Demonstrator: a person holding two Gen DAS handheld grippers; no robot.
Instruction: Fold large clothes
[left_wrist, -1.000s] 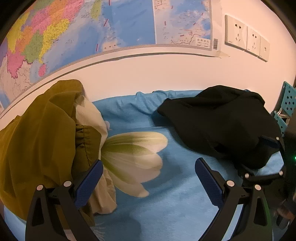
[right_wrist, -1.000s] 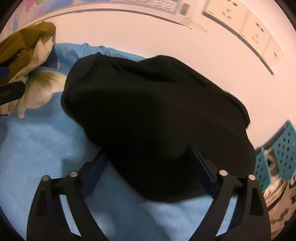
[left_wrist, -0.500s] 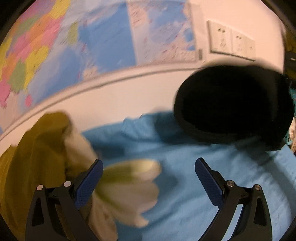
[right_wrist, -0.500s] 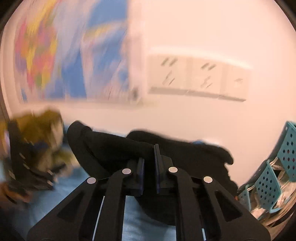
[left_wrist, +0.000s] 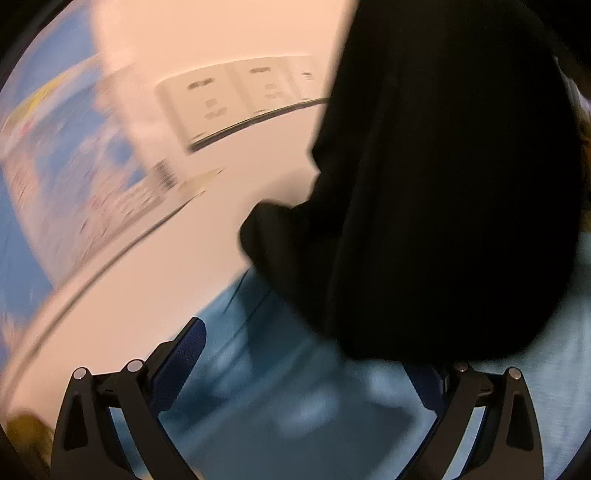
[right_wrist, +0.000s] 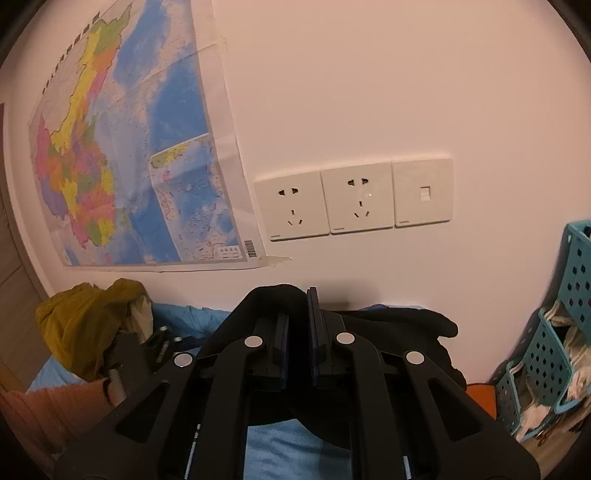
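A large black garment (left_wrist: 443, 184) hangs in the air, filling the right half of the left wrist view. Its lower edge drapes over the right finger of my left gripper (left_wrist: 303, 365), which is open above the blue bedsheet (left_wrist: 277, 406); nothing is pinched between its pads. In the right wrist view, my right gripper (right_wrist: 299, 328) is shut on a fold of the black garment (right_wrist: 424, 328), raised well above the bedsheet (right_wrist: 277, 443) and facing the wall. The cloth wraps over and below its fingers.
An olive and cream heap of clothes (right_wrist: 85, 325) lies at the left of the bed against the wall. A map (right_wrist: 110, 147) and wall sockets (right_wrist: 354, 199) hang above. Teal perforated baskets (right_wrist: 554, 350) stand at the right. A ribbed sleeve (right_wrist: 48, 406) shows at lower left.
The right gripper closed on the black garment and lifted it off the bed. The left gripper swung right from the olive heap toward the hanging garment and rolled.
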